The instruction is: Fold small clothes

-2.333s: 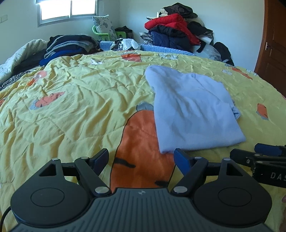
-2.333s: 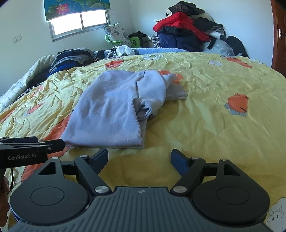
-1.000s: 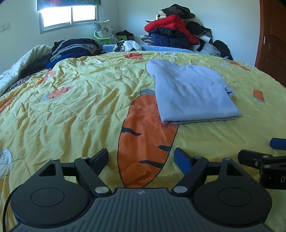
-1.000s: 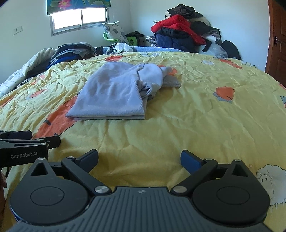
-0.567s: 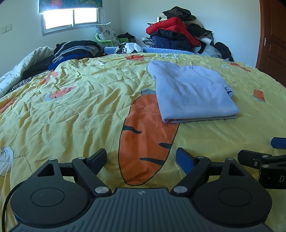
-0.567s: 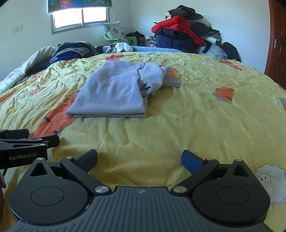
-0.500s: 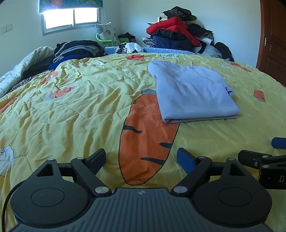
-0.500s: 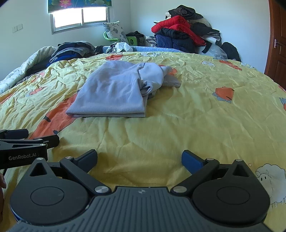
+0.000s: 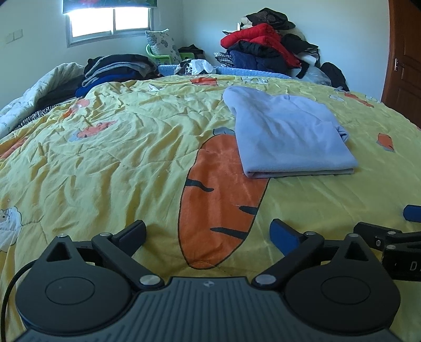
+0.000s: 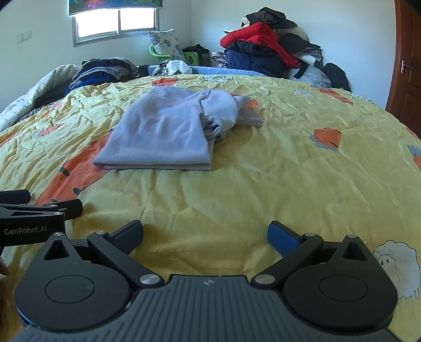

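Note:
A pale blue garment (image 9: 286, 134) lies folded on the yellow carrot-print bedspread (image 9: 110, 157), with its sleeve bunched at the right side in the right wrist view (image 10: 168, 131). My left gripper (image 9: 208, 232) is open and empty, low over the bedspread, well short of the garment. My right gripper (image 10: 205, 232) is open and empty too, also near the bed's front. Each gripper shows at the edge of the other's view.
Stacks of dark folded clothes (image 9: 115, 68) sit at the bed's far left. A heap of red and dark clothes (image 9: 265, 50) is piled at the far wall. A wooden door (image 9: 405, 58) stands at the right. A window (image 9: 110, 18) is at the back left.
Both grippers have drawn back from the garment towards the bed's front and their jaws have opened a little wider. The garment lies still.

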Tool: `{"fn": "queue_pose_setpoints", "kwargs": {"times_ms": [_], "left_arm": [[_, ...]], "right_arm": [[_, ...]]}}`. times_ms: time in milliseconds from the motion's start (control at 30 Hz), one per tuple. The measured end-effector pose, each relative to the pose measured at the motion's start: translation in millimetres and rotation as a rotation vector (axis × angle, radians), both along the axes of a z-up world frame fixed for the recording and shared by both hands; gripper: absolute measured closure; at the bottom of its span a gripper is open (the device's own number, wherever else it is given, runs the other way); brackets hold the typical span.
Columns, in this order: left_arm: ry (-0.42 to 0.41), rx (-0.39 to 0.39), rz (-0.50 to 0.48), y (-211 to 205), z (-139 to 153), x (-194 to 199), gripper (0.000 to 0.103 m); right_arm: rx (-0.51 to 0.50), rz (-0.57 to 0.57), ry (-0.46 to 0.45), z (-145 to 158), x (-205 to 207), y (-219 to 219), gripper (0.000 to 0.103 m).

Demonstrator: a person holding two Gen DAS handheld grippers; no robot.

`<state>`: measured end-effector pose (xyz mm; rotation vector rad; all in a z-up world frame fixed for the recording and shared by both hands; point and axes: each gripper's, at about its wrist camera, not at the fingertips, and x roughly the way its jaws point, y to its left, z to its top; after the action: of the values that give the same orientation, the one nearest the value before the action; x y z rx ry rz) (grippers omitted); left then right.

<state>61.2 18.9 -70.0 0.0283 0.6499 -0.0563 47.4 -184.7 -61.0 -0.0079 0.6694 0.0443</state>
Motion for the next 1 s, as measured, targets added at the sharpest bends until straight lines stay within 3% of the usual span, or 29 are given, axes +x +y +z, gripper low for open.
{"fn": "queue_pose_setpoints", "kwargs": {"times_ms": [267,1000], "left_arm": [[0.002,0.005,0.017,-0.8,-0.6,-0.2,0.000],[-0.006,0.013,0.019,5.1,-0.7,0.2,0.000]], "right_arm": [[-0.008,-0.052,-0.002,-0.6,1.4,-5.2,0.000],[-0.034,-0.055,0.000,-2.9,1.8,-0.3,0.000]]}}
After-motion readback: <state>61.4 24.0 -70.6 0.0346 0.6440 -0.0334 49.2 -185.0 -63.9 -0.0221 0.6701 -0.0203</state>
